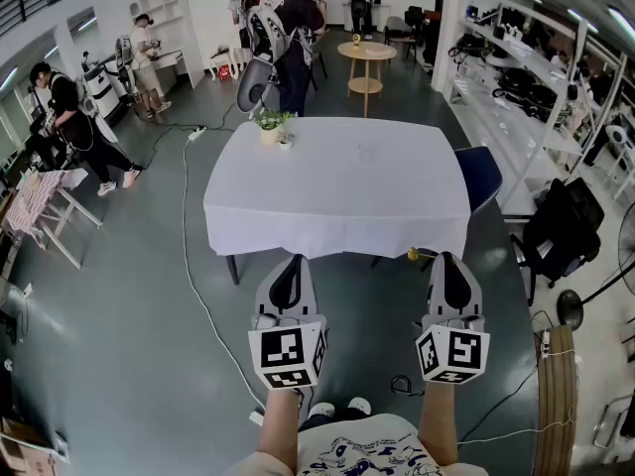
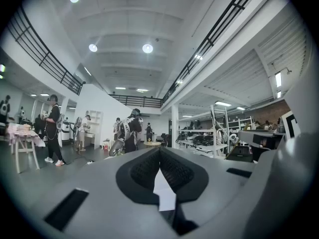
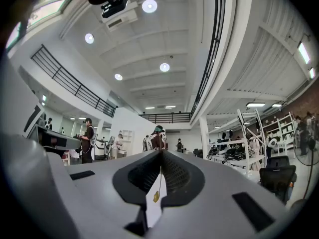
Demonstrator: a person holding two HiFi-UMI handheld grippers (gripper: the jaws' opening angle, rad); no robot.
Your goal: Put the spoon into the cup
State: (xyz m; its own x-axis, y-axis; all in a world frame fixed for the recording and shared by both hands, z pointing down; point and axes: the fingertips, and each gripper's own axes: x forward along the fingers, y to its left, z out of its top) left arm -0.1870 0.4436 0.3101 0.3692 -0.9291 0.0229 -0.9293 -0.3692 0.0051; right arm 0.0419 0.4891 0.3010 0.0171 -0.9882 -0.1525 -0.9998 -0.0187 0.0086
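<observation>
Matte grey left gripper [image 1: 295,260] and right gripper [image 1: 444,258], jaws pressed together, are pointing 12 o'clock at white-draped rectangular table [image 1: 347,186].

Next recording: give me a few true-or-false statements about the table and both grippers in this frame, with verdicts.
1. A white cloth covers the table. True.
2. The potted plant stands at the table's middle. False: it stands near the far left corner.
3. Both grippers hover over the table's middle. False: the left gripper and the right gripper are at its near edge.
4. The left gripper's fingers are wide apart. False: they are together, with nothing between them.
5. The right gripper's fingers are shut on a thin gold spoon. True.
</observation>
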